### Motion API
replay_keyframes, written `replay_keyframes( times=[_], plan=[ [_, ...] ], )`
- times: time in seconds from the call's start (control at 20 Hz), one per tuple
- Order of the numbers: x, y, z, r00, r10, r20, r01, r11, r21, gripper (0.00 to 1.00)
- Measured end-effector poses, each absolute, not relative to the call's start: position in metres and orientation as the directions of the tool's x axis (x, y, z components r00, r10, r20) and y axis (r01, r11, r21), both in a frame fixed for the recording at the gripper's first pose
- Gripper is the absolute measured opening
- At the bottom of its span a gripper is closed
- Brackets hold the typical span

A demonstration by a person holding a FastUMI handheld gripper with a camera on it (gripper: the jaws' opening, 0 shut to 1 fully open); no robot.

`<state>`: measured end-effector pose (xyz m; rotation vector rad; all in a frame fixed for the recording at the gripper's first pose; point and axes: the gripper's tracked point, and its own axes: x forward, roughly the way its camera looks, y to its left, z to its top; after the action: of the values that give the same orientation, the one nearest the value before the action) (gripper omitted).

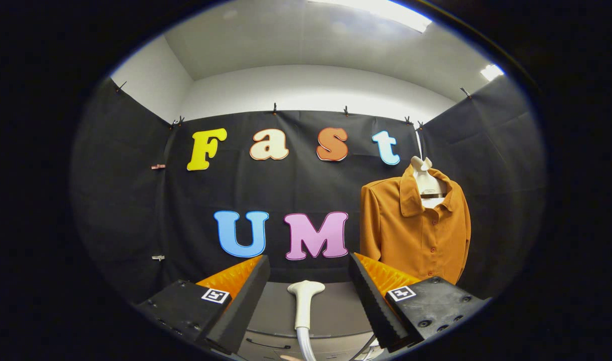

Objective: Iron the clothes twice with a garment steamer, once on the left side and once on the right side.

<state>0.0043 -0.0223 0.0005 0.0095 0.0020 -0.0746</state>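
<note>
A white garment steamer head with its hose lies on the grey table, between my two fingers and a little below them. My gripper is open, with a wide gap, and touches nothing. An orange-brown button shirt hangs on a white hanger form against the back cloth wall, beyond and to the right of my right finger.
Black cloth walls close the booth at the back and both sides. Small clips pin the cloth at the left. The table's front edge lies just below the steamer's hose.
</note>
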Motion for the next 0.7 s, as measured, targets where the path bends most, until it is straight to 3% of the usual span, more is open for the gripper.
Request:
replay_keyframes(
  times=[0.7],
  plan=[
    [0.008, -0.001, -0.01, 0.995, -0.089, -0.034, 0.089, 0.996, 0.013, 0.98]
  ],
)
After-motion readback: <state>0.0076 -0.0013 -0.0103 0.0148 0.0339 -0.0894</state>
